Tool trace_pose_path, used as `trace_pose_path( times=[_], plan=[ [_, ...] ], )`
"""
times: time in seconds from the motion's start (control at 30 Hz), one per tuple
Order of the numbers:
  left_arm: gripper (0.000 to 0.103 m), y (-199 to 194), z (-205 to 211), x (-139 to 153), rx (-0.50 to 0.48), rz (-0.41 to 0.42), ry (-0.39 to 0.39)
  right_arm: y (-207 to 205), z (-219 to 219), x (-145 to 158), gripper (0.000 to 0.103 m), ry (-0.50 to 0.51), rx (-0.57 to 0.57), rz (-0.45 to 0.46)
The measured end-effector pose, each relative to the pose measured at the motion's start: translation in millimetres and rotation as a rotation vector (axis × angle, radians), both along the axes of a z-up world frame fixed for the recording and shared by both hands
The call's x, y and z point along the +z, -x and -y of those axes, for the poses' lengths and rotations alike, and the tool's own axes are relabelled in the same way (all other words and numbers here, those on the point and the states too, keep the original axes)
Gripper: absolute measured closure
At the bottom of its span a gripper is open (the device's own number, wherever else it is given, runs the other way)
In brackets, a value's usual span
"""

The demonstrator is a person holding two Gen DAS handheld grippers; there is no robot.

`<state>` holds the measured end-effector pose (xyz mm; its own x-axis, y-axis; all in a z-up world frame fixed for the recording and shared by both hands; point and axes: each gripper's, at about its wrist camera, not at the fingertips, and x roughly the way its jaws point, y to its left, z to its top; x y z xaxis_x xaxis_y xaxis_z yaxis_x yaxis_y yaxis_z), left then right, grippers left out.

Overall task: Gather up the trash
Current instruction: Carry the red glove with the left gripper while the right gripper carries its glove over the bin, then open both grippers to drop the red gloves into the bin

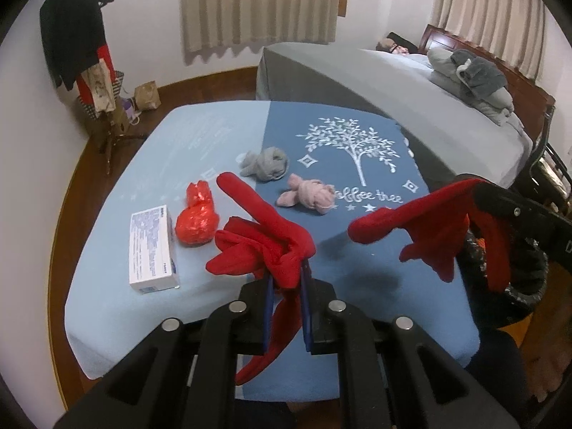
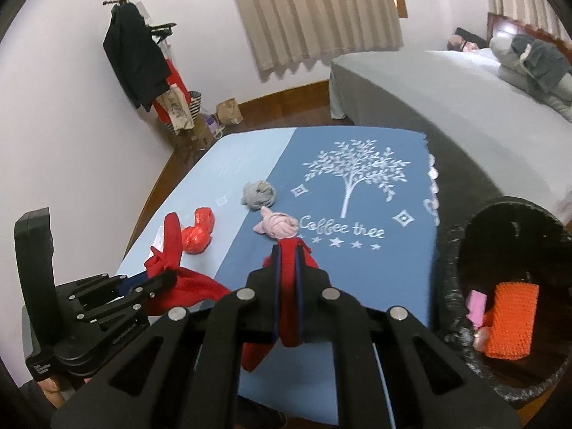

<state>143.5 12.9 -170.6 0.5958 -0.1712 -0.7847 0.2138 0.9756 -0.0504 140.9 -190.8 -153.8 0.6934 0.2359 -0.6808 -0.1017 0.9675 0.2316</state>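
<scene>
- left gripper (image 1: 287,282) pinches one red fabric glove (image 1: 264,246), lifted off the table (image 1: 107,300).
- right gripper (image 2: 287,286) clamps another red glove (image 1: 429,228), near the black bin (image 2: 450,307) for dropping.

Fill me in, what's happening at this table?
A person is clearing a blue table, a hand-held gripper in each hand. The left hand-held gripper is shut on a red sock; the right hand-held gripper is shut on another red sock. Both socks hang above the table. A black bin beside the table already holds items. A grey sock ball, pink sock ball, red plastic bag and white box remain.
</scene>
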Motion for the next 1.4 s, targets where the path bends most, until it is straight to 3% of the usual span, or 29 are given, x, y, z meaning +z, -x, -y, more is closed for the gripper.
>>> trace_pose_path(
  times=[0.8, 1.4],
  plan=[
    [0.090, 24.0, 105.4, 28.8, -0.177, 0.030, -0.006, 50.1, 110.4, 24.7, 0.096, 0.041, -0.203, 0.042],
    [0.090, 32.7, 247.0, 49.3, -0.401, 0.066, 0.019, 83.9, 221.8, 18.3, 0.096, 0.057, -0.397, 0.040]
  ],
)
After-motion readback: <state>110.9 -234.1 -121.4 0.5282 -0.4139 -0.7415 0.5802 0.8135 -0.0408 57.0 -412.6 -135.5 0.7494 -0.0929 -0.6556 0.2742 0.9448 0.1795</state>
